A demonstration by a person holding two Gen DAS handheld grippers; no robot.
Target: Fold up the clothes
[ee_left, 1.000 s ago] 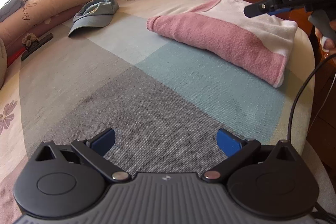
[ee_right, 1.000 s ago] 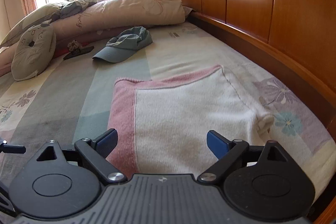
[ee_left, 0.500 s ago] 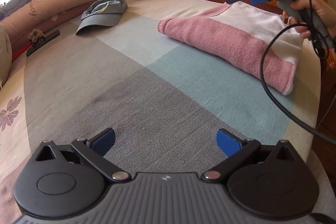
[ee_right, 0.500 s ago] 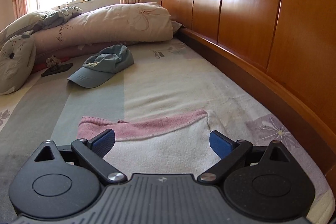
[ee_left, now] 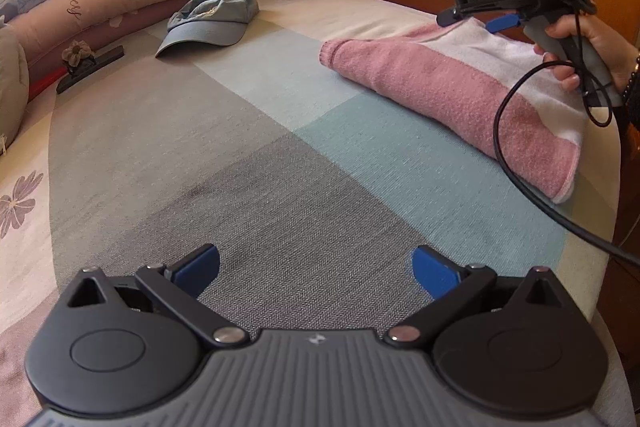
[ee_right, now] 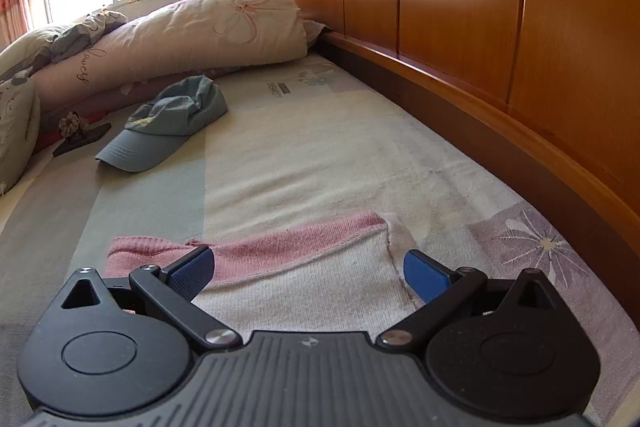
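Right gripper [ee_right: 306, 269] has slid toward the headboard [ee_right: 500, 27] end of the folded pink-and-white garment [ee_left: 452, 87], jaws opening with nothing pinched, left gripper [ee_left: 316, 267] released over bare bedspread [ee_left: 280, 167] farther out, so folding looks about done.

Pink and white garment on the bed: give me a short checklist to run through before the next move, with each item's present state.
1. Garment folded flat on the bed: ok.
2. Right gripper jaws opening, nothing between them: ok.
3. Left gripper jaws wide, holding nothing: ok.
4. Cap clear of the garment: ok.
5. Cable hangs across the garment: not ok.
6. Fold edges aligned underneath: cannot tell.
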